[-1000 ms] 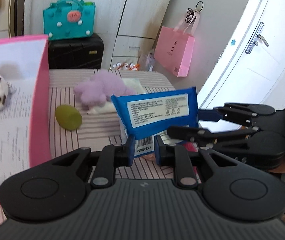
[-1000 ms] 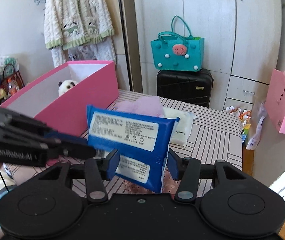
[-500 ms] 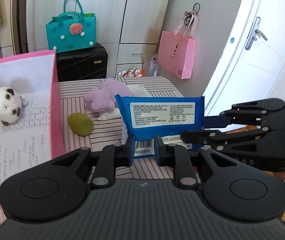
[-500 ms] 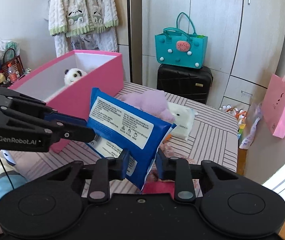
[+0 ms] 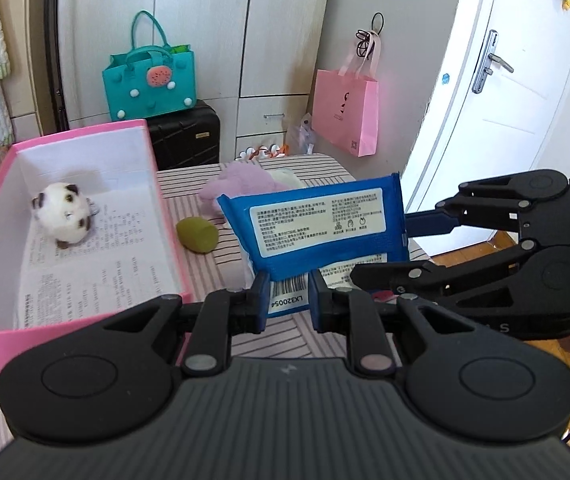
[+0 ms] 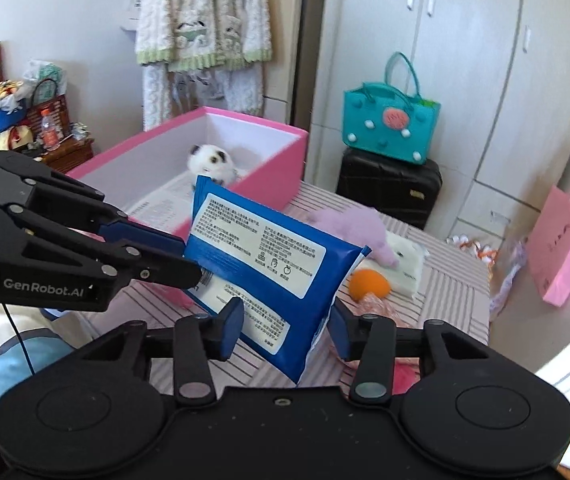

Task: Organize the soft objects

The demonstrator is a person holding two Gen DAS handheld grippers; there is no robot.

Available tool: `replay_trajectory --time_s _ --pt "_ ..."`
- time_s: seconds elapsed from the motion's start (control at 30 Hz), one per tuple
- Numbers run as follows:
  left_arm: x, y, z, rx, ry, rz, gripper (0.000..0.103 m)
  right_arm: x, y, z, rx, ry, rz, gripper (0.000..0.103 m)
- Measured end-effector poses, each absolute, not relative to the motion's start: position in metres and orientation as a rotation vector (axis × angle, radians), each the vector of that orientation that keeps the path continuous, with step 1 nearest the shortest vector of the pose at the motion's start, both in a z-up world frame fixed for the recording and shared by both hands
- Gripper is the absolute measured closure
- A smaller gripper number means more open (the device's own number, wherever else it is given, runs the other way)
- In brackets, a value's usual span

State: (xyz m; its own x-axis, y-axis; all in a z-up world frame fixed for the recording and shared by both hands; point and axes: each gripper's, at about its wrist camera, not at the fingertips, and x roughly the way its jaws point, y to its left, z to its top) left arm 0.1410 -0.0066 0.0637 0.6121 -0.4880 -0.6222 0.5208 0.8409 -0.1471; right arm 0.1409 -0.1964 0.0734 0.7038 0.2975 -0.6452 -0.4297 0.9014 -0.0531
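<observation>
The blue wipes pack (image 6: pixel 269 276) hangs tilted above the striped surface (image 6: pixel 445 292), clear of it. The right gripper (image 6: pixel 285 322) has just been opening, with the pack between its fingers (image 6: pixel 231 320); the left one touches the pack, while the right one appears to stand just off the crimped edge, though this is hard to confirm. The left gripper (image 6: pixel 193 264) enters from the left and is clamped on the pack's near corner. Behind stands the pink box (image 6: pixel 269 168) with a panda plush (image 6: pixel 211 162) inside. On the surface lie a purple plush (image 6: pixel 355 224), a white tissue pack (image 6: pixel 407 262) and an orange ball (image 6: pixel 369 284).
</observation>
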Motion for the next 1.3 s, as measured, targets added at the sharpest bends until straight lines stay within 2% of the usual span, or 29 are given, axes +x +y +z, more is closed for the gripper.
replay_trajectory --time_s 0.33,0.37,0.4,0.47,0.5,0.67,0.7,1.0,1.2,1.3 --pt "0.127 0.047 0.092 0.041 0.669 -0.575 0.084 0.125 -0.148 0.102 -0.263 0.568 0.546 0.049" --pt "0.126 0.050 0.095 0.031 0.674 -0.579 0.089 0.124 -0.143 0.106 -0.268 0.550 0.565 0.049" --pt "0.125 0.054 0.098 0.026 0.676 -0.588 0.089 0.123 -0.138 0.109 -0.272 0.527 0.568 0.050" --pt "0.124 0.059 0.103 0.035 0.651 -0.566 0.087 0.126 -0.128 0.111 -0.295 0.493 0.593 0.056" --pt "0.125 0.062 0.103 0.044 0.628 -0.552 0.087 0.133 -0.126 0.109 -0.293 0.494 0.617 0.069" --pt "0.145 0.087 0.075 -0.070 0.683 -0.469 0.089 0.175 -0.138 0.075 -0.196 0.663 0.629 0.070" --pt "0.144 0.088 0.069 -0.046 0.686 -0.466 0.089 0.177 -0.142 0.069 -0.188 0.683 0.626 0.064" --pt "0.151 0.094 0.022 0.043 0.855 -0.421 0.088 0.180 -0.141 0.039 -0.151 0.808 0.683 0.063" --pt "0.142 0.099 0.010 0.024 0.907 -0.417 0.082 0.183 -0.141 0.013 -0.067 0.925 0.707 0.063" --pt "0.142 0.105 0.001 0.030 0.939 -0.397 0.068 0.181 -0.139 0.001 -0.065 0.966 0.701 0.062"
